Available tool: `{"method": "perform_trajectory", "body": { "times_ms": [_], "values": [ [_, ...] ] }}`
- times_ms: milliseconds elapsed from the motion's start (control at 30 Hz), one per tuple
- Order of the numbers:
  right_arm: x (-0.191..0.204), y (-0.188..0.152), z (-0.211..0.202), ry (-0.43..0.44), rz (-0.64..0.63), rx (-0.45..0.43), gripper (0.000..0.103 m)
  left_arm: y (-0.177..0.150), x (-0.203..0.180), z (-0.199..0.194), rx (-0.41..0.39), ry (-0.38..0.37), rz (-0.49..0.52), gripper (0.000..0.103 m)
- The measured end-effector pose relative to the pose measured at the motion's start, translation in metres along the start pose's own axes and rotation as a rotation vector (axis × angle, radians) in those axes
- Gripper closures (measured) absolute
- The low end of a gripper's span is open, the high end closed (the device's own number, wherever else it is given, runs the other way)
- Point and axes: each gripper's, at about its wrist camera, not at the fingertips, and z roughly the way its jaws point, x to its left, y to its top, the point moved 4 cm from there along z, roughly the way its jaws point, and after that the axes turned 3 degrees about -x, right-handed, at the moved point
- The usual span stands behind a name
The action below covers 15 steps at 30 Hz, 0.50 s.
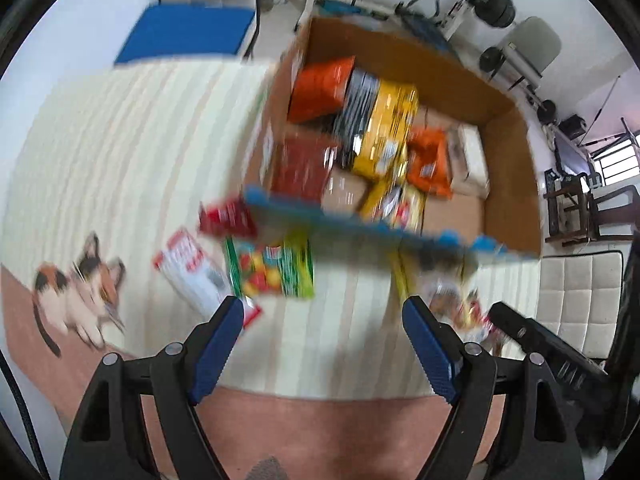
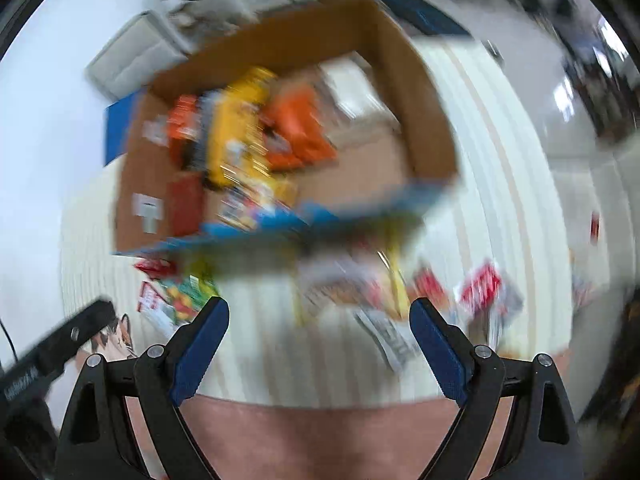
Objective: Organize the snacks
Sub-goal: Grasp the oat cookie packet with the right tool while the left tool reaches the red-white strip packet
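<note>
A cardboard box (image 1: pixel 508 216) with a blue front edge stands on a striped rug and holds several snack packs: an orange bag (image 1: pixel 320 88), a yellow pack (image 1: pixel 388 132), a red pack (image 1: pixel 300 168). Loose packs lie in front of it: a green candy pack (image 1: pixel 272 272), a red pack (image 1: pixel 228 220), a white-red pack (image 1: pixel 188 272). My left gripper (image 1: pixel 324 312) is open and empty above the rug. My right gripper (image 2: pixel 320 312) is open and empty; the box (image 2: pixel 420 92) and several loose packs (image 2: pixel 484 288) show blurred ahead.
A cat picture (image 1: pixel 84 288) marks the rug's left corner. A blue mat (image 1: pixel 192 36) and white cushions (image 1: pixel 580 292) lie around the rug. Gym gear (image 1: pixel 496 4) and chairs (image 1: pixel 580 208) stand behind the box. The other gripper's body (image 1: pixel 548 344) shows at the right.
</note>
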Motion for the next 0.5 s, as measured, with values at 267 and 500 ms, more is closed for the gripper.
{"method": "perform_trajectory", "body": {
  "times_ms": [267, 500],
  "values": [
    [-0.074, -0.014, 0.055, -0.059, 0.184, 0.079, 0.009, -0.047, 0.008, 0.063, 0.140, 0.035, -0.045, 0.022],
    [-0.103, -0.010, 0.089, -0.008, 0.393, 0.113, 0.009, -0.065, 0.008, 0.086, 0.181, 0.066, -0.050, 0.022]
  ]
}}
